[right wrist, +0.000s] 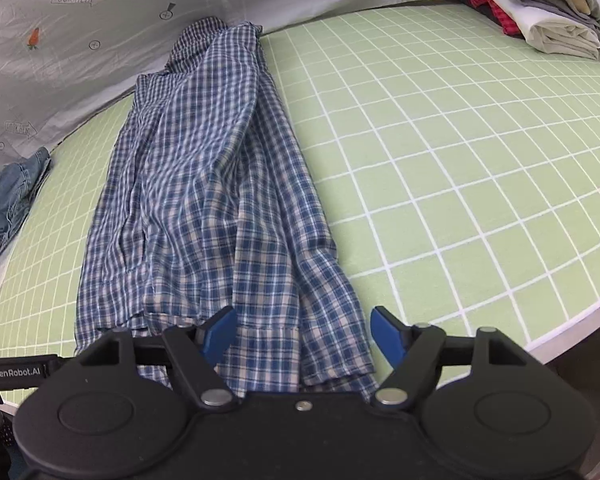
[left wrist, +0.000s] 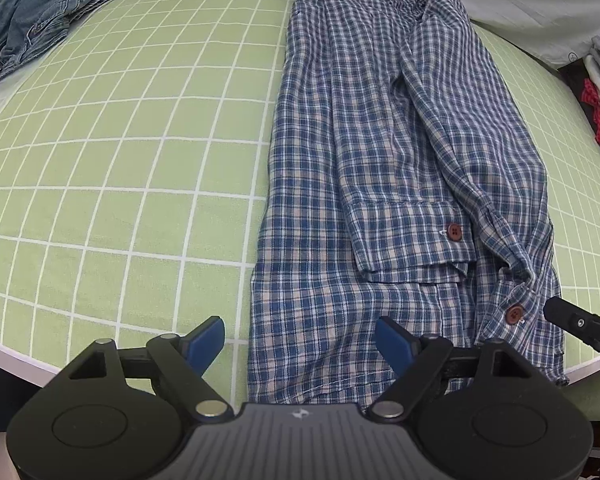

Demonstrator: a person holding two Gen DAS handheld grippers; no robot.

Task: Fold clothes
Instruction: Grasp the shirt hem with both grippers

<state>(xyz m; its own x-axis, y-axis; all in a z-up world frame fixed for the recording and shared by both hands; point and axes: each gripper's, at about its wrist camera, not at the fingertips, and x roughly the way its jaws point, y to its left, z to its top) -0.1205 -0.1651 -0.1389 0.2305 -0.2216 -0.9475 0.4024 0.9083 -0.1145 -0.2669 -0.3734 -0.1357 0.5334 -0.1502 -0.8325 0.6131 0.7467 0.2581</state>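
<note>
Plaid shirt [left wrist: 380,160] lies lengthwise on the green grid desk [left wrist: 140,160], sleeves folded inward to narrow it. My left gripper [left wrist: 300,340] and right gripper [right wrist: 304,332] hover over its hem, jaws spread, holding nothing.

shirt [left wrist: 380,160]: blue, white and beige check, with two reddish-brown buttons [left wrist: 454,232]
mat [left wrist: 140,152]: light green with a white grid
my tongs' pads [right wrist: 386,334]: blue, on black arms
denim garment [left wrist: 36,16]: faded blue
backdrop sheet [right wrist: 100,20]: pale grey, orange carrot prints
</note>
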